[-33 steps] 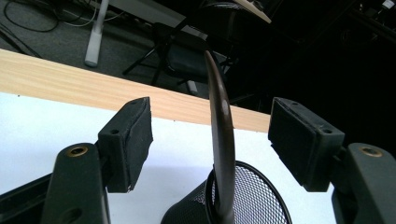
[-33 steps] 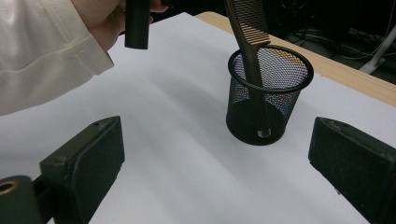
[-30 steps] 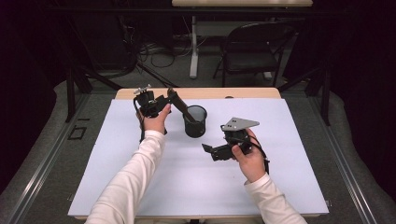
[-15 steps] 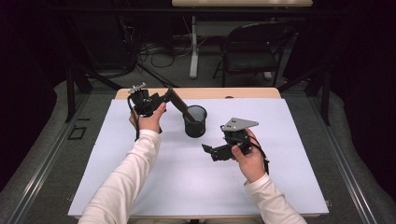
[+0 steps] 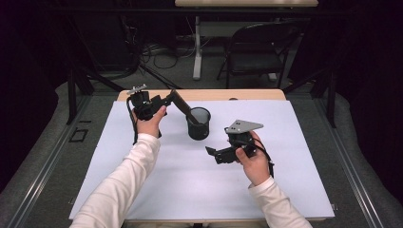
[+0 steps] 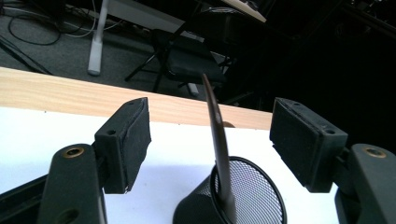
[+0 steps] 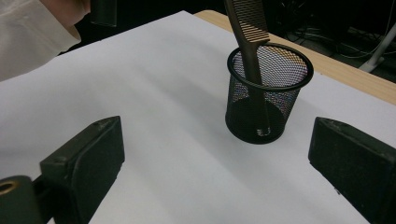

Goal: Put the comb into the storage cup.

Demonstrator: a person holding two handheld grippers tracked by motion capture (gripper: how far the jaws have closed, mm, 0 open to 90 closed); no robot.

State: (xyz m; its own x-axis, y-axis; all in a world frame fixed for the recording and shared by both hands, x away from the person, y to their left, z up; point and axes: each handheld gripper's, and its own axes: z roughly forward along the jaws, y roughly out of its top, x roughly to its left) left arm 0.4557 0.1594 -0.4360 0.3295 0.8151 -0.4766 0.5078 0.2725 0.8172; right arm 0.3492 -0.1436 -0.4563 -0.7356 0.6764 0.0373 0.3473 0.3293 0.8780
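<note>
While the person's two hands hold their grippers above the white sheet (image 5: 190, 190) that covers the wooden table (image 5: 214, 94), a dark brown comb (image 7: 250, 42) stands in a black mesh cup (image 5: 198, 123). The cup sits upright on the sheet toward the far side of the table, between the two grippers. The comb's lower end rests on the bottom of the cup, and its upper part leans out over the rim toward the left gripper (image 5: 167, 98); the teeth show along one edge in the right gripper view.

The left gripper hangs just beside the cup on its left in the high view, tilted toward it. In the left gripper view its two padded jaws stand wide apart, with the comb (image 6: 217, 135) rising between them, seen edge-on and thin. Neither pad touches the comb; clear space lies on both sides of it, so the gripper has hold of nothing.

The right gripper (image 5: 212, 152) is held near the cup on its right and a little nearer the person, its jaws pointing toward the cup (image 7: 267, 93). In the right gripper view those jaws also stand wide open, with bare sheet between them and the cup well ahead of the tips.

A dark chair (image 5: 256, 52) stands on the floor beyond the table.
</note>
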